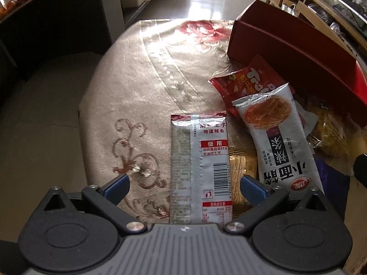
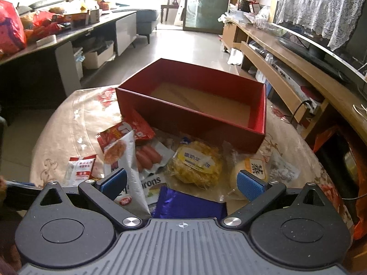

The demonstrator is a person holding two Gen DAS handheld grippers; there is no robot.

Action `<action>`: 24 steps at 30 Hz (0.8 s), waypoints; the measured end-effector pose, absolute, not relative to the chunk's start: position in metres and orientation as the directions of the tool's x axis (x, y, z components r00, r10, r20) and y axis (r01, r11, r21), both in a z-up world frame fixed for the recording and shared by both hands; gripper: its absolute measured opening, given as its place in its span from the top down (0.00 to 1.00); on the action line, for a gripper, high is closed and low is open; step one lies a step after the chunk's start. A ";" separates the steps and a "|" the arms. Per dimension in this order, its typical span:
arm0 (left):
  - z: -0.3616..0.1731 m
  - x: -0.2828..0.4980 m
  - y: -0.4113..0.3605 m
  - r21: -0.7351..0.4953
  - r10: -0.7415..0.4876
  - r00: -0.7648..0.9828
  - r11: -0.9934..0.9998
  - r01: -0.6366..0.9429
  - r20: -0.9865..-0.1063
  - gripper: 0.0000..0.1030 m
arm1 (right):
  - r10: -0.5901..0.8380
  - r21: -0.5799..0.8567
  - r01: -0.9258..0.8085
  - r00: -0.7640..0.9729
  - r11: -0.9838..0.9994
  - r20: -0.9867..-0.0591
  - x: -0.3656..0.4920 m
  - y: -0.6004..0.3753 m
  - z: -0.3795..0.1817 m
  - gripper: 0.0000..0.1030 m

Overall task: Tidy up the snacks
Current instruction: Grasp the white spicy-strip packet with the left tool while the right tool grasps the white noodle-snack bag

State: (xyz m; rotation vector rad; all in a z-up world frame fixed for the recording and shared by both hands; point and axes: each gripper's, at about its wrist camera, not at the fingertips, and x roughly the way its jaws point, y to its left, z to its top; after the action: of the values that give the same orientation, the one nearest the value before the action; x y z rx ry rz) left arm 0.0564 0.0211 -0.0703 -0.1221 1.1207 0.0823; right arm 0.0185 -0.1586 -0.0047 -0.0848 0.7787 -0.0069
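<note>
A pile of snacks lies on the cloth-covered table in front of an empty red box [image 2: 195, 105]. My left gripper [image 1: 184, 189] is open, with a silver spicy-strip packet [image 1: 199, 167] lying flat between its fingers. A grey gluten-snack pouch [image 1: 277, 135] and a red snack bag [image 1: 240, 84] lie to its right. My right gripper [image 2: 182, 184] is open above a purple wrapper [image 2: 188, 204]. Ahead of it lie a yellow noodle cake [image 2: 197, 162], sausages [image 2: 149, 157], a round bun [image 2: 250, 171] and the grey pouch [image 2: 125, 158]. The box also shows in the left wrist view [image 1: 286, 48].
The table's floral cloth [image 1: 142, 96] stretches left of the pile. A long dark counter [image 2: 57, 36] with more snack bags stands to the left. A wooden TV cabinet [image 2: 286, 73] runs along the right. Tiled floor lies beyond the table.
</note>
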 end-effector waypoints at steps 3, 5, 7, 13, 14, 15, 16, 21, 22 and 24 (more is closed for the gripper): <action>-0.075 0.059 0.022 -0.078 -0.015 0.424 0.988 -0.132 -0.906 0.05 | -0.035 -0.089 -0.039 0.709 0.995 -0.705 0.021 -0.156 -0.005 0.01; -0.075 0.058 0.023 -0.094 -0.031 0.424 0.987 -0.129 -0.905 0.10 | -0.036 -0.092 -0.041 0.706 0.995 -0.708 0.022 -0.156 -0.006 0.01; -0.073 0.057 0.025 -0.110 -0.047 0.427 0.986 -0.126 -0.903 0.18 | -0.038 -0.090 -0.038 0.701 0.995 -0.712 0.023 -0.158 -0.006 0.02; -0.066 0.048 0.029 -0.131 -0.077 0.437 0.987 -0.095 -0.896 0.43 | -0.044 -0.086 -0.026 0.693 0.996 -0.720 0.026 -0.160 -0.007 0.03; -0.065 0.046 0.030 -0.126 -0.074 0.438 0.988 -0.091 -0.896 0.44 | -0.044 -0.087 -0.028 0.690 0.996 -0.723 0.027 -0.159 -0.007 0.03; -0.065 0.045 0.032 -0.127 -0.076 0.438 0.988 -0.089 -0.896 0.44 | -0.043 -0.088 -0.032 0.686 0.996 -0.726 0.029 -0.157 -0.009 0.03; -0.065 0.043 0.034 -0.131 -0.079 0.437 0.987 -0.090 -0.896 0.45 | -0.042 -0.091 -0.036 0.684 0.995 -0.728 0.030 -0.155 -0.010 0.03; -0.066 0.041 0.041 -0.141 -0.093 0.442 0.987 -0.078 -0.892 0.48 | -0.042 -0.126 -0.077 0.673 0.989 -0.739 0.038 -0.140 -0.014 0.04; -0.066 0.040 0.041 -0.141 -0.094 0.441 0.987 -0.074 -0.892 0.48 | -0.037 -0.131 -0.090 0.670 0.987 -0.742 0.041 -0.136 -0.015 0.04; -0.066 0.035 0.040 -0.139 -0.099 0.441 0.988 -0.060 -0.892 0.48 | -0.022 -0.139 -0.125 0.659 0.982 -0.752 0.047 -0.128 -0.017 0.04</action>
State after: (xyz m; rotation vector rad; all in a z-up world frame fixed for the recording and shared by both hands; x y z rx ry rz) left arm 0.0351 0.0396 -0.0662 -0.1586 1.1148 -0.0239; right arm 0.0470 -0.1283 -0.0174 -0.1850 0.8508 0.0585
